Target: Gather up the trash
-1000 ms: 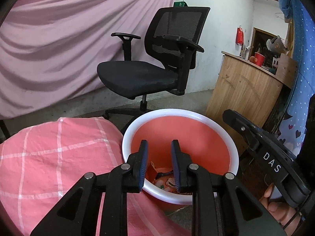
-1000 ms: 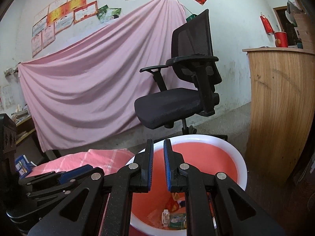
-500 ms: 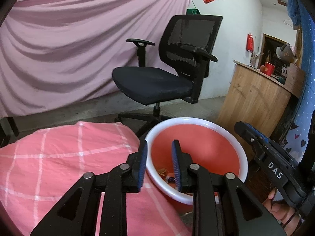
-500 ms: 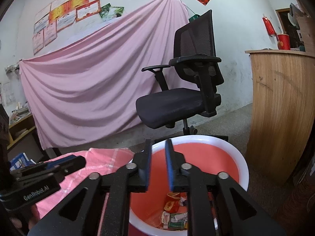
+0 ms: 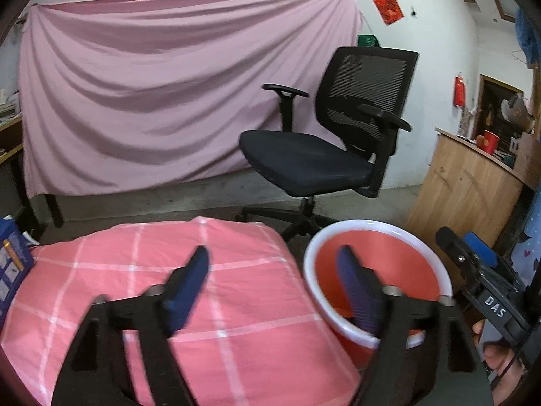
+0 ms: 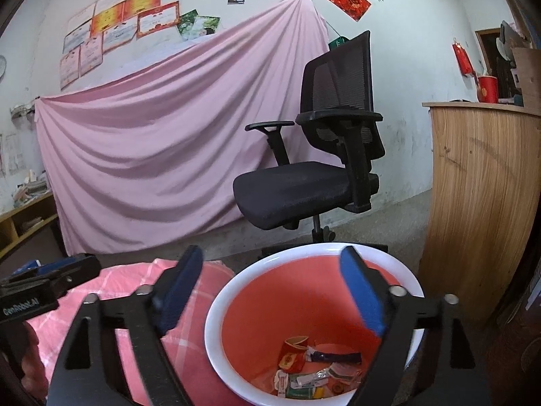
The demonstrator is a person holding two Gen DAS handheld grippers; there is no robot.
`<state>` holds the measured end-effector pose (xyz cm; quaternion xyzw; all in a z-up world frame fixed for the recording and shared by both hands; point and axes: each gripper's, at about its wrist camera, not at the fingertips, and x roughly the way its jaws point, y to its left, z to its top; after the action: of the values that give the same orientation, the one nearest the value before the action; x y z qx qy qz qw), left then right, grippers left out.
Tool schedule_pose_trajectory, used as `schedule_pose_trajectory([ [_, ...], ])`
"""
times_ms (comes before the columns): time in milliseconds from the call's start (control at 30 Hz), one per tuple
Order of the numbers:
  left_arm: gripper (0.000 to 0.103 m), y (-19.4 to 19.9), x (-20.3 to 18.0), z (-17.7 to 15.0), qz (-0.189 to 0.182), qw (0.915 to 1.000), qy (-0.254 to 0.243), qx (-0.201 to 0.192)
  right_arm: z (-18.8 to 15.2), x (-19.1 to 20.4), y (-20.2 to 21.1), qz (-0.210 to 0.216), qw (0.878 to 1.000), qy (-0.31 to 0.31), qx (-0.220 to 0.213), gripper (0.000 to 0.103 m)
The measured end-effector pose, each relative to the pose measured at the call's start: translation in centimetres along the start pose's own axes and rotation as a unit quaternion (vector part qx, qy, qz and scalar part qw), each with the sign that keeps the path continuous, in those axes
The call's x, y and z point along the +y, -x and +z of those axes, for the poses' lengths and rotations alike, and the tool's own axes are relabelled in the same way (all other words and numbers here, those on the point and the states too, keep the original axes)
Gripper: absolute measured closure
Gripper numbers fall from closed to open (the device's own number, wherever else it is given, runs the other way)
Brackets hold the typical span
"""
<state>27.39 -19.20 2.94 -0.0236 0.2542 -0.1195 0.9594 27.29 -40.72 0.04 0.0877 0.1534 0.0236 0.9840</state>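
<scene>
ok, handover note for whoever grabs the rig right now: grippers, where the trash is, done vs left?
Left gripper: open, holding nothing, over the edge between the pink checked cloth and the bin.
Right gripper: open, holding nothing, above the bin's near rim.
Trash: a pile of wrappers and packets lies at the bottom of the bin, including a red packet.
Done: what was collected is in the bin; neither gripper carries anything.
Left: no loose trash shows on the visible part of the cloth; a blue box sits at its left edge. Check out-of-frame areas before stopping.
</scene>
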Motion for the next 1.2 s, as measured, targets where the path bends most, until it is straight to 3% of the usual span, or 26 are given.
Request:
schedule_pose_trajectory([
  [100, 0.002, 1.3, 1.2, -0.5, 0.022, 0.9993, 0.014, -0.027, -0.2, 0.3, 0.2, 0.005, 1.0, -0.001, -0.007, 0.0],
  [533, 0.002, 7.7, 5.5, -5.1, 0.081, 0.9933, 0.038, -0.073, -1.8, 5.5, 4.9, 0.062, 0.995, 0.052, -0.05, 0.0],
  [833, 0.002, 13.3, 7.7, -8.4, 0.1, 0.9886, 0.043, -0.105, -4.3, 9.4, 10.7, 0.063, 0.992, 0.087, -0.07, 0.0],
  [1200, 0.002, 17.8, 9.4, -11.9, 0.111, 0.9882, 0.029, -0.102, -6.3, 11.8, 15.0, 0.058, 0.992, 0.088, -0.072, 0.0],
])
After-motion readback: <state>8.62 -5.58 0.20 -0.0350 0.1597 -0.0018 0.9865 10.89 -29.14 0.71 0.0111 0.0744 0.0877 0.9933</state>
